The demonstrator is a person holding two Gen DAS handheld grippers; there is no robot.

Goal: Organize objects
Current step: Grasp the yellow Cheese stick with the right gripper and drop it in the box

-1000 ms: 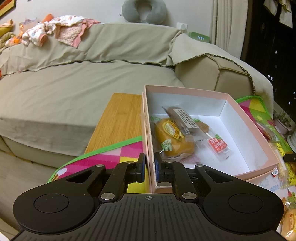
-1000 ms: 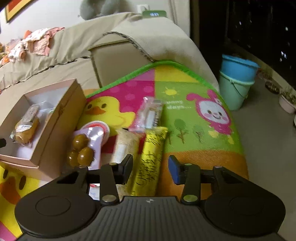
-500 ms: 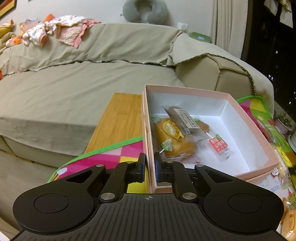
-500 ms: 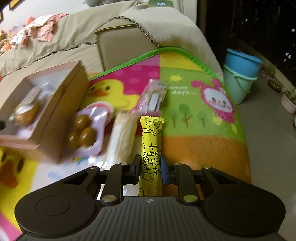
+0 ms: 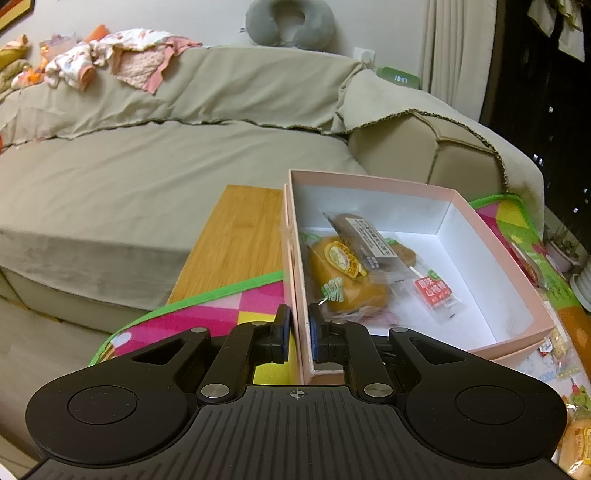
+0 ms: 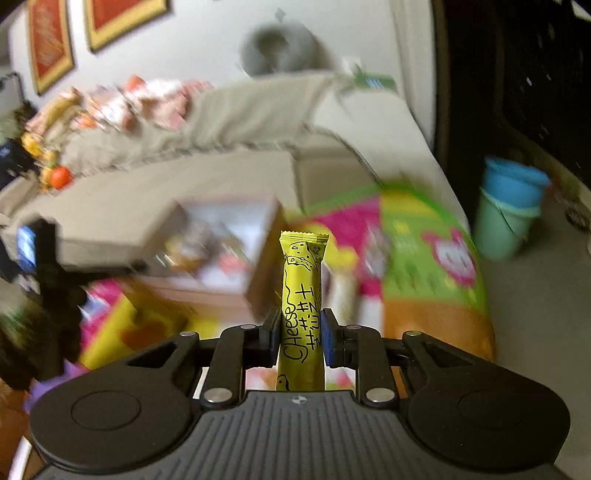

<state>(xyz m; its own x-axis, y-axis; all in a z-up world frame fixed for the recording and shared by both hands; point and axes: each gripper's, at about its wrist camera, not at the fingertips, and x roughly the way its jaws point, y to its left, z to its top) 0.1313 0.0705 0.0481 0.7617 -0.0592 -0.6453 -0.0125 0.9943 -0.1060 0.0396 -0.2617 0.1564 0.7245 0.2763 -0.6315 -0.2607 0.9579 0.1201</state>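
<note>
The yellow snack bar (image 6: pixel 302 306), printed with the word "Cheese", is held in the air by the right gripper (image 6: pixel 299 334); its two pads press on the lower part of the wrapper from both sides, and the bar points forward and up, with its crimped end above the blurred pink box (image 6: pixel 225 254) seen behind it. In the left wrist view the pink box (image 5: pixel 373 184) is sharp: it is open at the top, white inside, and it contains an orange wrapped cake (image 5: pixel 343 277), a dark bar in clear wrapping (image 5: pixel 369 240) lying partly over that cake, and a small packet with a red label (image 5: pixel 436 291). The left gripper (image 5: pixel 297 334) is closed on the near left wall of this box, one pad outside and one pad inside. The box rests on a colourful play mat (image 5: pixel 221 306) which covers a wooden table (image 5: pixel 240 236). Behind the table there is a beige sofa (image 5: pixel 147 173) with some clothes (image 5: pixel 110 62) on its back and a grey neck pillow (image 5: pixel 290 24) above it. To the right, in the right wrist view, blue buckets (image 6: pixel 509 206) stand on the floor
</note>
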